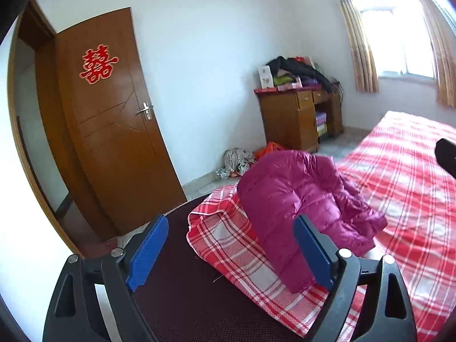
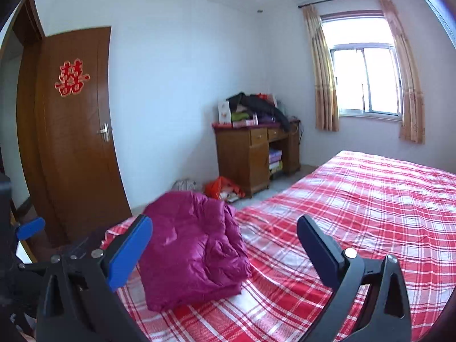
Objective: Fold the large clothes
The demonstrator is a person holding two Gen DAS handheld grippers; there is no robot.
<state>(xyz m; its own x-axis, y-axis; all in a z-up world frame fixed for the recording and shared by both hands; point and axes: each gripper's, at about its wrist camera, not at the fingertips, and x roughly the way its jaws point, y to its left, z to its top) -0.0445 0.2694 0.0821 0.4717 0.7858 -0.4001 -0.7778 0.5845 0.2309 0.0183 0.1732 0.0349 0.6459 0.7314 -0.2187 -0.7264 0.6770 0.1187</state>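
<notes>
We see the jacket [image 2: 193,245], a magenta puffy quilted one, lying bundled at the near corner of the bed [image 2: 370,199], on the red plaid sheet close to the edge facing the door [image 2: 71,131]. It looks already doubled over itself into a rough, thick packet, though one end humps up loosely and a flap trails toward the middle of the bed.

Our left gripper [image 1: 232,253] has its blue pads spread wide with nothing between them; the jacket sits beyond the fingertips, untouched. Our right gripper [image 2: 225,250] is also spread wide and empty, hovering above the sheet, with the jacket just behind its left pad in the view.

We judge the jacket to be light and very soft, full of air, so it will spring back and resist staying flat. Its shell looks shiny and probably slippery, so a shallow pinch may slide off. We would take hold at the stacked edges, biting through several layers at a quilted seam or hem, one gripper at each end. Pressing the bundle down should help the fold stay put.
</notes>
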